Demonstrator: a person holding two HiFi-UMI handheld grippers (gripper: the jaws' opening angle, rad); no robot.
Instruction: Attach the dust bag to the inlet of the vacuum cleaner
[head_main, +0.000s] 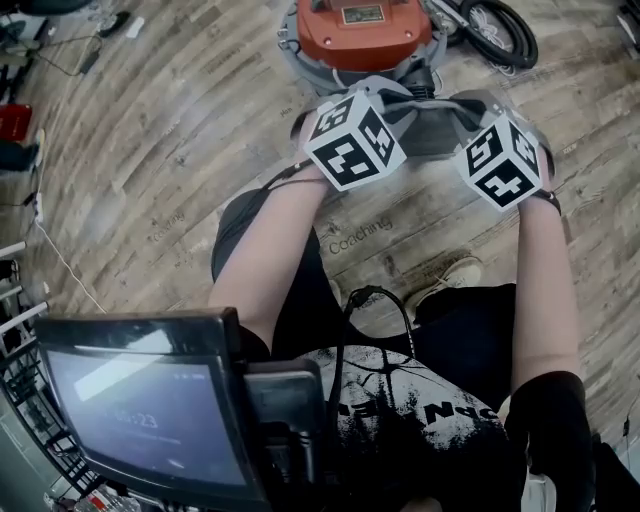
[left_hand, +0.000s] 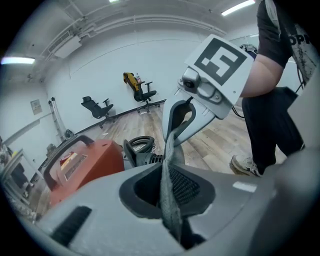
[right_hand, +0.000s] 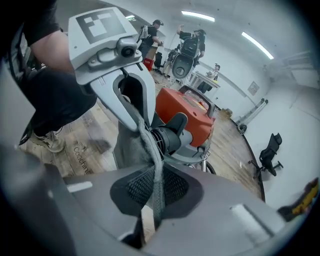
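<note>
- The left gripper has its jaws squeezed together on the grey dust bag. A thin fold of cloth comes out from between them.
- The right gripper has its jaws squeezed shut on the other end of the same bag.
- The bag is pulled into a long band from one gripper to the other. In the head view its long way runs side to side, up off the wooden floor. It is just in front of the vacuum cleaner.
- More cloth hangs down under the band in the right gripper view. The jaws hide its bottom.
- No view shows the bag's opening.
- In the head view the marker cubes cover both pairs of jaws, so only a dark bit of bag shows between them. The picture edge cuts off the far side of the vacuum cleaner.
- Only the right gripper view shows the black round inlet on the vacuum cleaner's side, just behind the bag. I cannot tell if the bag touches it.
- The left gripper view shows the red top and its handle, but not the inlet.
</note>
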